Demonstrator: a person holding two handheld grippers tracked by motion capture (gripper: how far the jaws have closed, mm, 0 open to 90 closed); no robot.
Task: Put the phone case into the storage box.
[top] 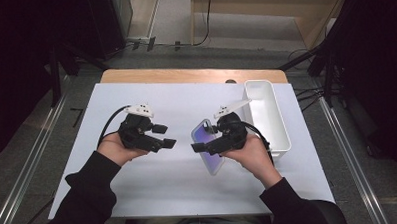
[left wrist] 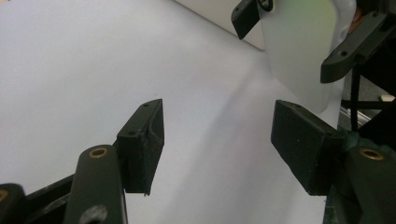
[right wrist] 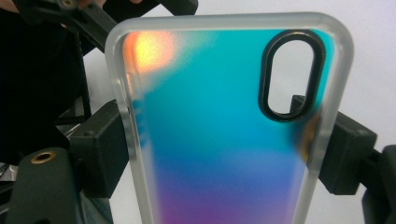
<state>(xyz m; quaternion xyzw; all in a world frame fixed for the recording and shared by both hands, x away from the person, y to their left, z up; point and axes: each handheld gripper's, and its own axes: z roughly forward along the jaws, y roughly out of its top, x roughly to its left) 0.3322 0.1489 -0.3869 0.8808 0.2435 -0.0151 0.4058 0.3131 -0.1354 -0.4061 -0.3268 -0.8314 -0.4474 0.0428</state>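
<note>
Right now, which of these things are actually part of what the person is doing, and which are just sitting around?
In use:
- phone case, clamped by the right gripper
- left gripper, fingers apart, facing the case

Probably next, though that is a guess:
- white bin, beside the right hand

Just lying about:
- white sheet over the table
- cables on the floor

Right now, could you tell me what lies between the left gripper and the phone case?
Nothing: the high view shows bare white table cover between the open left gripper and the phone case clamped in the right gripper.
</note>
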